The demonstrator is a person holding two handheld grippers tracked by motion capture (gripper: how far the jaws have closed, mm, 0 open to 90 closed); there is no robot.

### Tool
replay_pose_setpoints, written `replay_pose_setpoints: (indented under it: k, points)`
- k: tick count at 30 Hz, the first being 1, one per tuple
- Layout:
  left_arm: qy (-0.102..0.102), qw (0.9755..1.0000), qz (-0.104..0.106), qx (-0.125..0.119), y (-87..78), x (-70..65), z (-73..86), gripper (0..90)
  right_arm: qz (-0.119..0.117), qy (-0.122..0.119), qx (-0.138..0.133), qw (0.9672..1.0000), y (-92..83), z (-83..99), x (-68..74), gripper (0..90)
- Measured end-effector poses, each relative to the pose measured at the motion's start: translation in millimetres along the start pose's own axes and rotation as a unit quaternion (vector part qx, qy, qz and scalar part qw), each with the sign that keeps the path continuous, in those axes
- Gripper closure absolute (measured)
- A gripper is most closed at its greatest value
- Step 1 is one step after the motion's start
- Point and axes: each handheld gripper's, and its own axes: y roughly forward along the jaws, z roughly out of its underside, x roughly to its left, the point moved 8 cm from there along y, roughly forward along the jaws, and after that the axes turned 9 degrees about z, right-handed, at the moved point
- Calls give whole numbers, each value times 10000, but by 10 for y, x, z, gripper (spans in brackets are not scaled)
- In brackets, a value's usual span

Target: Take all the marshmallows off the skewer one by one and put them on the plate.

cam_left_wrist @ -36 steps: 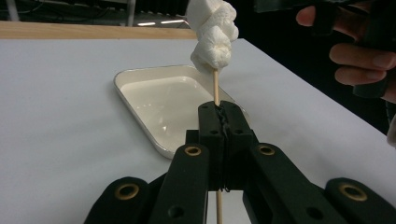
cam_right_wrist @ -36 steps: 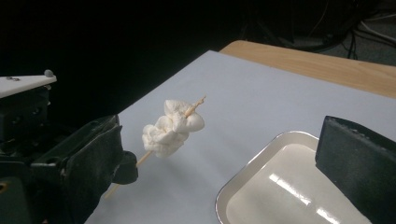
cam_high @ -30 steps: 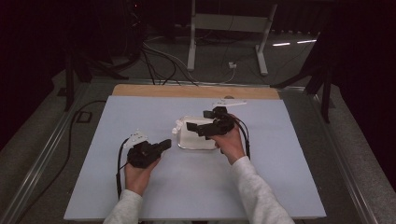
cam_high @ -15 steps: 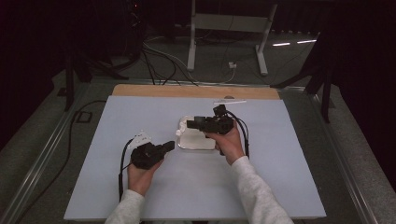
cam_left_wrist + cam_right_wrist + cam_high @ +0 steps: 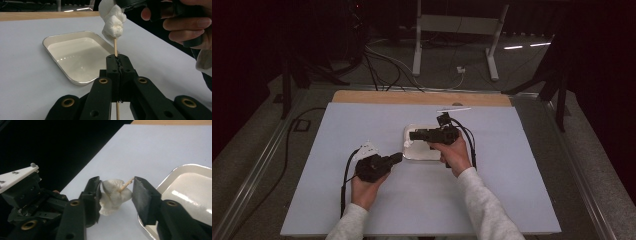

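Observation:
My left gripper is shut on a thin wooden skewer that points up and away from it. A soft white lump is stuck on the skewer's far end, beside the left edge of a shallow white tray. My right gripper reaches in from the right, and its jaws have just been closing on the lump. The lump fills the gap between the pads. The skewer's tip pokes out against the right pad. In the high view both grippers meet at the lump.
The tray holds nothing and lies mid-table on a pale sheet. A thin white strip lies near the wooden far edge. Cables and a stand's legs are on the floor beyond the table.
The right gripper's jaws have narrowed around the white lump. Both hands have stayed almost where they were.

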Motion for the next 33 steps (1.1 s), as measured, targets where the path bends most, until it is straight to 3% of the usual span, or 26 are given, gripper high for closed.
replay_pose_setpoints:
  k: [4,7,8,11,17,24,33]
  points:
    - [78,10000,23,-7,11,-25,-7,900,-28,202,123,9997,52,23,-8,543]
    - [87,10000,14,0,13,-29,-8,900,-41,305,163,9994,66,31,-20,587]
    - [94,10000,15,15,12,-24,-3,900,-86,512,263,9983,74,43,-34,621]
    - [111,9999,31,10,10,-22,-3,900,-190,697,355,9968,69,48,-32,670]
    - [115,9999,77,36,26,-11,7,900,-180,652,310,9972,-1,27,-27,737]
    - [170,9997,58,174,39,-9,38,900,309,377,-21,9988,-97,-31,-71,800]
    - [300,9989,-56,354,59,-17,70,900,728,5,-320,9968,-131,-64,-81,849]
